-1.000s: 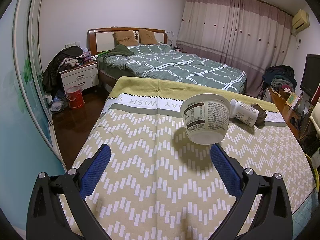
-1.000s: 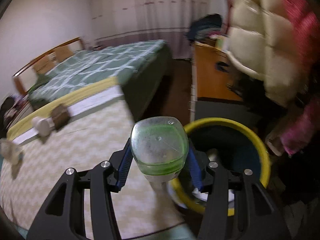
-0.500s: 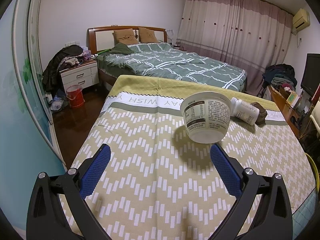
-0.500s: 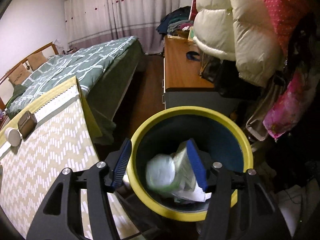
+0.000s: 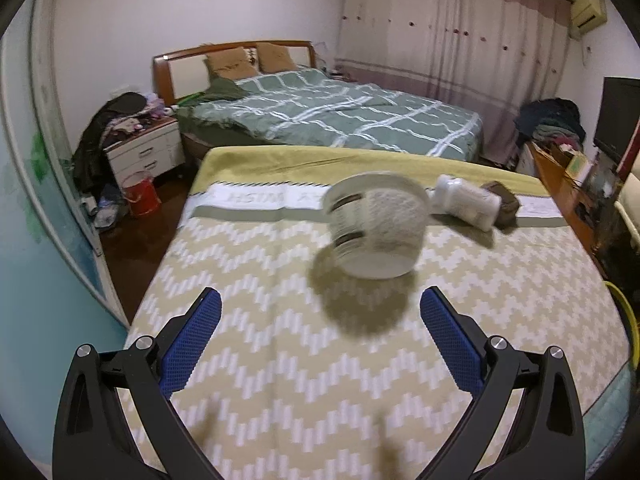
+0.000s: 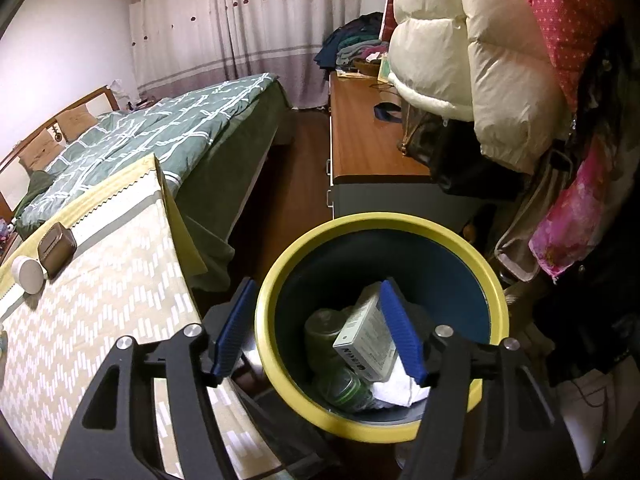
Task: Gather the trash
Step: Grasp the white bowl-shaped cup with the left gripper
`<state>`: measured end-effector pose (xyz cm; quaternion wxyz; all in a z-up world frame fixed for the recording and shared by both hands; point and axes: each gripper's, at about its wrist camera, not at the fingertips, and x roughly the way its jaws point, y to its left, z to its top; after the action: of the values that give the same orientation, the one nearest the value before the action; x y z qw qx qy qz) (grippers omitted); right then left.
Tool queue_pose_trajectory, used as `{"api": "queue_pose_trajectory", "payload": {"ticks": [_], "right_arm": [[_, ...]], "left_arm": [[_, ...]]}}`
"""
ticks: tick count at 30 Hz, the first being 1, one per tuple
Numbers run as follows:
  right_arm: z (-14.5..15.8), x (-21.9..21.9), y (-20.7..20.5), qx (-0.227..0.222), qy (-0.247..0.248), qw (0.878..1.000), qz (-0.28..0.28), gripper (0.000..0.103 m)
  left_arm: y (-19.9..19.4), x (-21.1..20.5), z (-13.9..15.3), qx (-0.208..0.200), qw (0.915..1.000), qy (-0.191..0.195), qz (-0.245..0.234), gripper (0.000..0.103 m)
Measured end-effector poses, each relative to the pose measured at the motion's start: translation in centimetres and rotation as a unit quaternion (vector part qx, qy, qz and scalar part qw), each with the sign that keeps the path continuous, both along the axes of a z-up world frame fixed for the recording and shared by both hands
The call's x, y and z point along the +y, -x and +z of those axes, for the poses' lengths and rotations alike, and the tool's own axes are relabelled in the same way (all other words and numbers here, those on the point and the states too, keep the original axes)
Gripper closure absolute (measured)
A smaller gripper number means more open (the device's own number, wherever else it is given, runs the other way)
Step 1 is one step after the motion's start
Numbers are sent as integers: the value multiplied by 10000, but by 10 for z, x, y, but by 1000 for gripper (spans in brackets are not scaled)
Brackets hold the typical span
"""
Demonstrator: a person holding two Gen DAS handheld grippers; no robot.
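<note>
A white paper bowl [image 5: 376, 226] lies tipped on its side on the zigzag tablecloth [image 5: 280, 360], ahead of my open, empty left gripper [image 5: 318, 320]. Behind it lie a white bottle [image 5: 468, 202] and a small brown box [image 5: 504, 204]; both also show in the right wrist view, the bottle [image 6: 26, 276] and the box [image 6: 56, 248]. My right gripper [image 6: 318, 332] is open and empty above a yellow-rimmed trash bin [image 6: 494, 284]. Inside the bin lie a green-tinted clear container [image 6: 344, 390], a carton [image 6: 368, 342] and white paper [image 6: 394, 394].
A bed with a green checked cover [image 5: 340, 116] stands behind the table. A wooden dresser [image 6: 364, 148] and hanging coats [image 6: 472, 52] crowd the bin's far and right sides. A nightstand [image 5: 144, 156] and red bucket [image 5: 140, 200] stand at left.
My right gripper swung over the bin, opened and let go of the green-tinted container, which now lies in the bin. My left gripper has shifted slightly; its view is blurred.
</note>
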<state>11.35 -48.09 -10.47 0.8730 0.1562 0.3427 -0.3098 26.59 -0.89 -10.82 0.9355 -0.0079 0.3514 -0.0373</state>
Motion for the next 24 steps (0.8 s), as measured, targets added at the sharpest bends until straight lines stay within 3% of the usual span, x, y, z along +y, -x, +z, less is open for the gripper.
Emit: {"api": "queue_pose_trajectory", "payload": {"ticks": [7, 11, 24], "right_arm": [[-1, -4, 2, -82, -154, 9998, 12, 42], [-1, -1, 1, -75, -89, 9999, 62, 42], [-4, -3, -1, -70, -237, 9997, 81, 42]], "left_arm": [[-45, -29, -9, 650, 9969, -124, -423, 5], [-67, -32, -18, 1000, 9940, -50, -436, 5], [-114, -43, -16, 1141, 9922, -340, -360, 5]]}}
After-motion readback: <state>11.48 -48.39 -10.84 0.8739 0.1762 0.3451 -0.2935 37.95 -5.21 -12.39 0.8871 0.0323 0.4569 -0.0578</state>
